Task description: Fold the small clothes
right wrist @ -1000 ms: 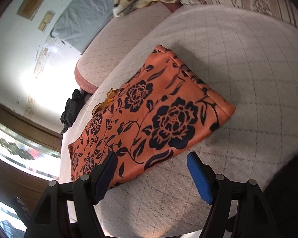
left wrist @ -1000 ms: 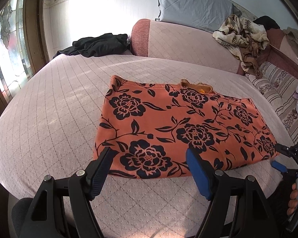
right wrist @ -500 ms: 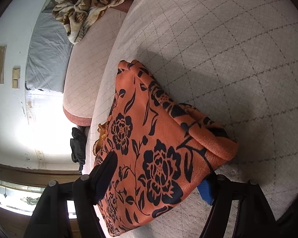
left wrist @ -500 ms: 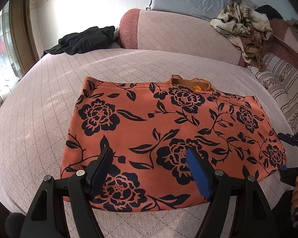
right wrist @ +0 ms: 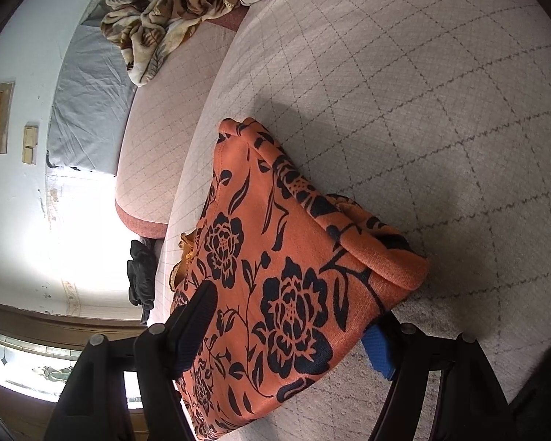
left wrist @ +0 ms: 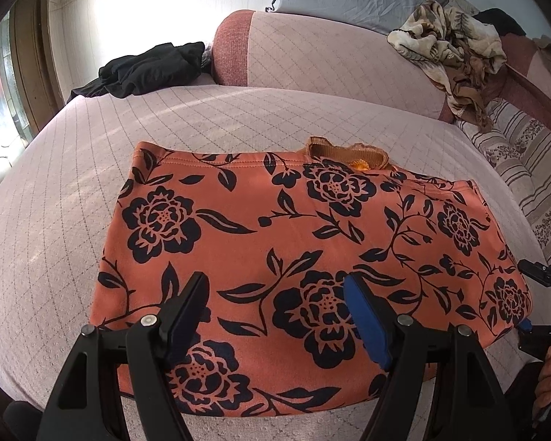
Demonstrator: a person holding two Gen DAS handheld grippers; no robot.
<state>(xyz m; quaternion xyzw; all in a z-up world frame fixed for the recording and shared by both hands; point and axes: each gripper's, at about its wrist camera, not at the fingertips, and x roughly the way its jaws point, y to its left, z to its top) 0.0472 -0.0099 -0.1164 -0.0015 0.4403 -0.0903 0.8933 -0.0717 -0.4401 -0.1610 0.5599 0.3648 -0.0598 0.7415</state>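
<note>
Left wrist view: the left gripper (left wrist: 275, 316) hovers with jaws wide over the near edge of the orange flowered garment (left wrist: 312, 228), which lies flat on the bed (left wrist: 73, 183) ahead of it. Right wrist view: the right gripper (right wrist: 294, 327), jaws wide, straddles the garment's folded corner, one finger above the cloth, one below; contact unclear.

Garment (left wrist: 305, 235) orange, black floral print; bedcover (left wrist: 55, 191) pale pink, diamond-quilted; tool pads (left wrist: 367, 327) blue.
</note>
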